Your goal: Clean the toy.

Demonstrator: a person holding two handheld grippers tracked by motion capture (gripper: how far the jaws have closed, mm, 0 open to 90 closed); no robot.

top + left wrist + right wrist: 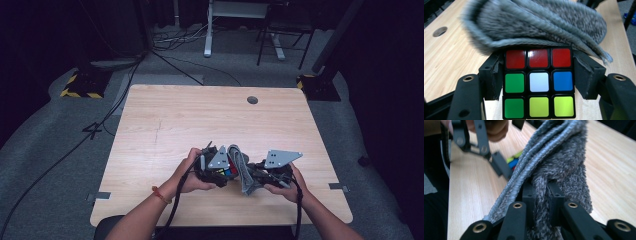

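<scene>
Puzzle cube (pixel 539 82), scrambled, with red, green, white, blue and yellow squares, clamped between the pads of the left tool (pixel 539 85) above the table (pixel 175 115). Grey fluffy cloth (pixel 564 162), folded, draped on the cube's top, pinched in the narrow right tool (pixel 543 195).

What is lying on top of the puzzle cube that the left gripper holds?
A folded grey fleecy cloth lies over the top edge of the cube, held by the right gripper. The cube's top face is covered; only its front coloured face shows.
</scene>
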